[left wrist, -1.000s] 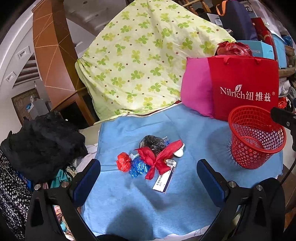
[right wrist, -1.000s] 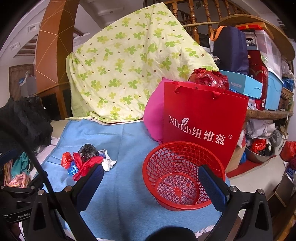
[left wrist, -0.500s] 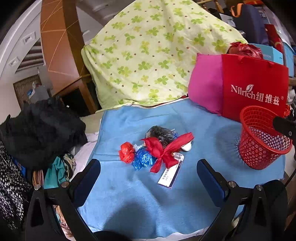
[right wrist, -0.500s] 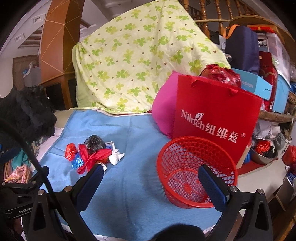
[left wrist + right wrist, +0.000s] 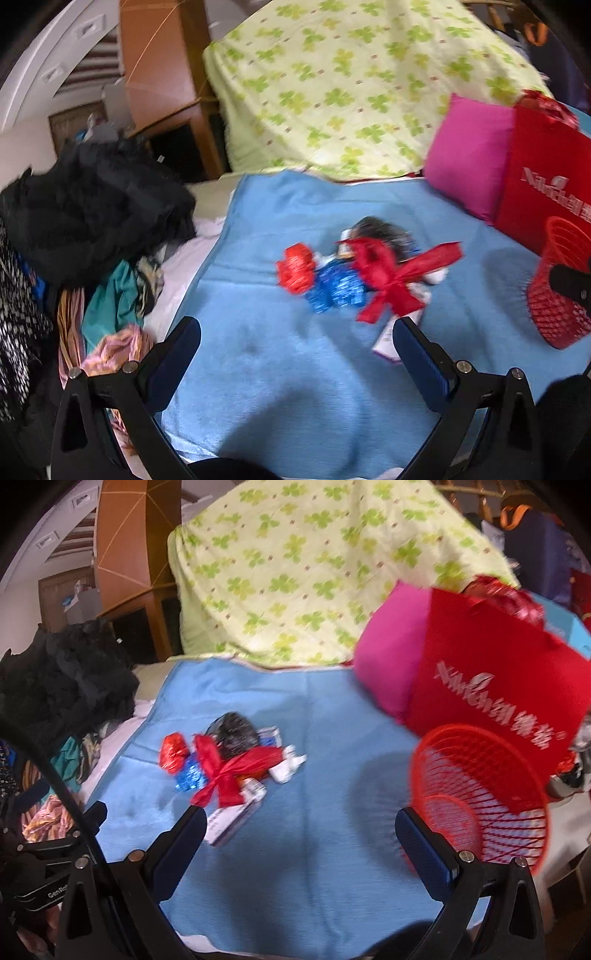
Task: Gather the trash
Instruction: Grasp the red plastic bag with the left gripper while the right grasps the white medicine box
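Red mesh basket point(image 5: 480, 794) holds nothing we can see; trash pile point(image 5: 229, 764) lies on blue cloth point(image 5: 314, 830). Both our tongs, left point(image 5: 295, 354) and right point(image 5: 301, 838), gape apart, unloaded.

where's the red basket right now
The red basket stands on the blue cloth at the right of both views, in front of the red bag.
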A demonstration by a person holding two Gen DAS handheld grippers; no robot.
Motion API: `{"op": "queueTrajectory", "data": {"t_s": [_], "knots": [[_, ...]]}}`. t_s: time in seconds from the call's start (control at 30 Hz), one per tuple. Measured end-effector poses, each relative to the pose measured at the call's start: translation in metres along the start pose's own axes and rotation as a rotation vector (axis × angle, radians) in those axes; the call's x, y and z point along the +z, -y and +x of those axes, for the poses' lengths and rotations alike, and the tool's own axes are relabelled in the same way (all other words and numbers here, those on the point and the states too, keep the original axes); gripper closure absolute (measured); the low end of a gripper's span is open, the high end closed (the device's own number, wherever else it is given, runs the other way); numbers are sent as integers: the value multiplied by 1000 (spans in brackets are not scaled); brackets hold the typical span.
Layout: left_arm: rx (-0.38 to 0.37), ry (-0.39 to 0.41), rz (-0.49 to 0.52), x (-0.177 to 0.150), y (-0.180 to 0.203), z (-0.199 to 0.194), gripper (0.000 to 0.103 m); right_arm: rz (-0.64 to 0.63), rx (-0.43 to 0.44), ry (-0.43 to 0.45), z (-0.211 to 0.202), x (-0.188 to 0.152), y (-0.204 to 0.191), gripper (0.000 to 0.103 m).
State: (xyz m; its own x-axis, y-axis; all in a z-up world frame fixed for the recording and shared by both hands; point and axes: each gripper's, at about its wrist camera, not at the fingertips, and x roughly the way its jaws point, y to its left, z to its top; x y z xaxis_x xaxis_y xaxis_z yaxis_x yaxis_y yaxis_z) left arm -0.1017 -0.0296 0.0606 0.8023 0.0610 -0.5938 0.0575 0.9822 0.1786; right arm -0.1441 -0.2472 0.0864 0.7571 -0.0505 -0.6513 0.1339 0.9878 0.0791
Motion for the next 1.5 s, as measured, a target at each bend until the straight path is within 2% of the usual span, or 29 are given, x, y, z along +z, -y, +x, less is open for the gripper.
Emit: {"op": "queueTrajectory", "data": {"t_s": [0.3, 0.37, 0.47, 0.57, 0.7, 0.77, 0.83, 0.93, 1.0, 1.1, 1.3, 1.37, 1.43, 1.47, 1.5], "knots": [[108, -121, -143, -24, -69, 69, 0, 76, 161, -234, 107, -7, -47, 0], [120, -142, -160, -28, -77, 80, 0, 94, 190, -283, 132, -11, -57, 4], [126, -162, -178, -34, -85, 92, 0, 116, 188, -350, 168, -17, -68, 16], [124, -177, -183, -38, -87, 104, 0, 156, 186, -392, 192, -24, -71, 16], [104, -191, -165, -36, -83, 122, 0, 189, 157, -401, 212, -24, -70, 18], [98, -184, -151, -28, -83, 133, 0, 195, 137, -426, 225, -24, -70, 25], [67, -178, -152, -16, -83, 146, 0, 203, 126, -451, 236, -26, -70, 32], [-2, -162, -178, 5, -85, 169, 0, 214, 104, -463, 248, -27, -70, 34], [-80, -167, -201, 22, -83, 194, 0, 191, 91, -446, 249, -24, -73, 34], [-178, -183, -231, 40, -74, 225, 0, 147, 76, -435, 251, -23, -76, 40], [-251, -177, -204, 60, -41, 261, 0, 79, 119, -406, 241, -31, -71, 46], [-272, -191, -192, 61, -33, 270, 16, 73, 138, -408, 231, -35, -64, 49], [-300, -225, -186, 58, -27, 278, 57, 54, 147, -408, 223, -39, -58, 52], [-316, -253, -181, 52, -25, 282, 63, 44, 150, -410, 218, -41, -54, 53], [-323, -261, -183, 49, -24, 282, 65, 41, 155, -412, 212, -42, -48, 53]]}}
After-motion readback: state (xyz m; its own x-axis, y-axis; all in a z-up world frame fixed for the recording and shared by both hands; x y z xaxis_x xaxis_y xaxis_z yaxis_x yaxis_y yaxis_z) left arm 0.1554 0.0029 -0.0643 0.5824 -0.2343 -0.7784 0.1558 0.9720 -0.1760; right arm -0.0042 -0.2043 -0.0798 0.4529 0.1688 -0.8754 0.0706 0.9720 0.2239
